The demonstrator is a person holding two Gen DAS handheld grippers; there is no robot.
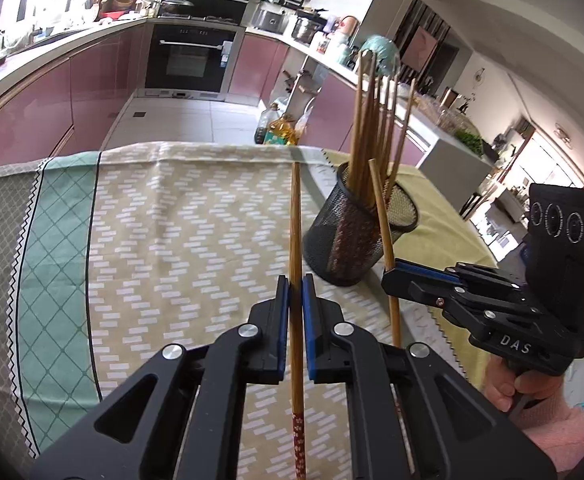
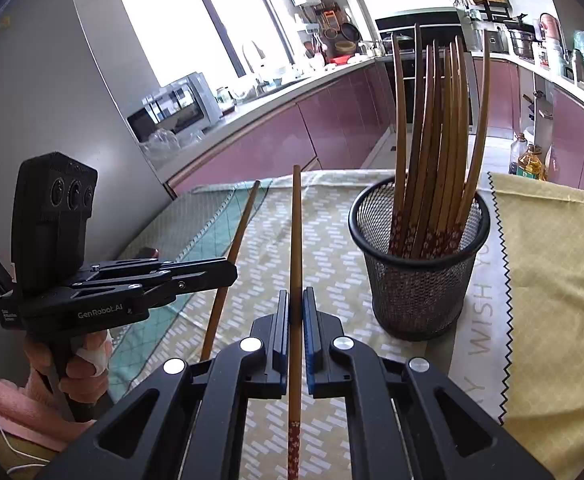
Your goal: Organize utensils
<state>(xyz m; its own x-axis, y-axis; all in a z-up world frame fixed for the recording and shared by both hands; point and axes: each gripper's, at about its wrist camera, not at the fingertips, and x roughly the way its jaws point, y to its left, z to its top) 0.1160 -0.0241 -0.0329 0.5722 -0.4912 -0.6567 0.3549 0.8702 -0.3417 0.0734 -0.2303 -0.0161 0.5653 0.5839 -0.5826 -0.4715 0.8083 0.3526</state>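
A black mesh cup (image 1: 356, 232) (image 2: 418, 272) stands on the cloth-covered table and holds several wooden chopsticks (image 2: 432, 140) upright. My left gripper (image 1: 296, 284) is shut on a single wooden chopstick (image 1: 295, 216) with a red patterned end, held above the table left of the cup. My right gripper (image 2: 296, 300) is shut on another chopstick (image 2: 295, 232), also left of the cup. Each gripper shows in the other's view, the right gripper (image 1: 390, 276) beside the cup, the left gripper (image 2: 232, 270) further left.
The table carries a beige patterned cloth (image 1: 180, 216) with a green border and a yellow cloth (image 2: 552, 264) on the right. Beyond the far table edge are the kitchen floor, oil bottles (image 1: 278, 128) and pink cabinets (image 1: 44, 100).
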